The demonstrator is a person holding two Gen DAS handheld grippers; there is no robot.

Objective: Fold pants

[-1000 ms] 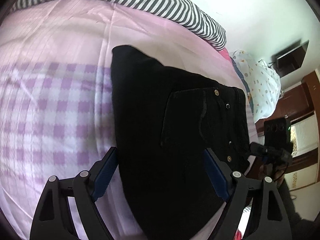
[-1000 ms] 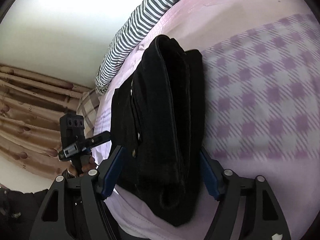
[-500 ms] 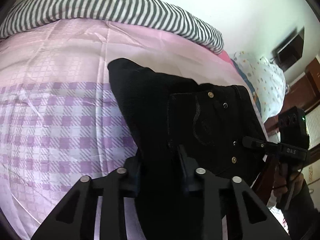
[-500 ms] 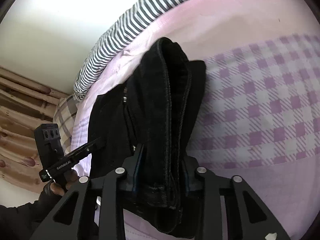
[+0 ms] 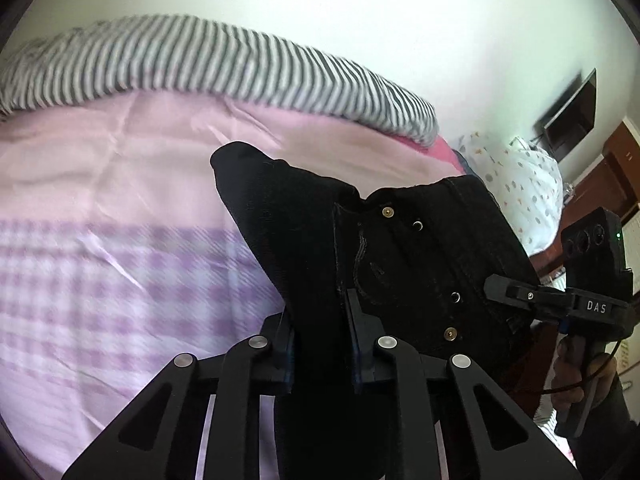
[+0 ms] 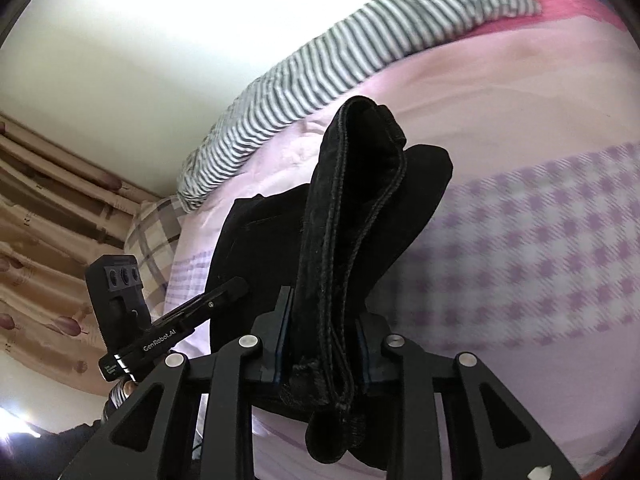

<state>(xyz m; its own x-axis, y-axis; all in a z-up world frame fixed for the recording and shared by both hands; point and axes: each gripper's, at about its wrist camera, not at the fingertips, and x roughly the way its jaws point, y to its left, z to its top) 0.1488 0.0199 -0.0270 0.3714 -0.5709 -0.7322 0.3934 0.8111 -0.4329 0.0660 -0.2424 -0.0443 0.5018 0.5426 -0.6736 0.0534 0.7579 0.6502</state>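
Observation:
Black folded pants point(image 5: 400, 248) hang lifted at their near edge above the pink and purple checked bed sheet point(image 5: 120, 280); their far end still rests on it. My left gripper point(image 5: 320, 312) has its jaws closing, the pads pressing a thick fold of the pants beside the buttoned fly. In the right wrist view the pants point(image 6: 360, 208) show their stacked seamed edges, and my right gripper point(image 6: 322, 316) is closing on that bundle, with the hem dangling below the pads. Each tool's body appears at the edge of the other's view.
A grey-and-white striped bolster point(image 5: 200, 64) lies along the far edge of the bed by a white wall. A white dotted pillow point(image 5: 520, 192) and dark wood furniture are at the right. Brown curtains point(image 6: 48, 240) and a plaid pillow point(image 6: 152, 236) are at the left.
Both grippers went from wide open around the pants' near edge to clamped on it. They then rose, lifting that edge off the sheet.

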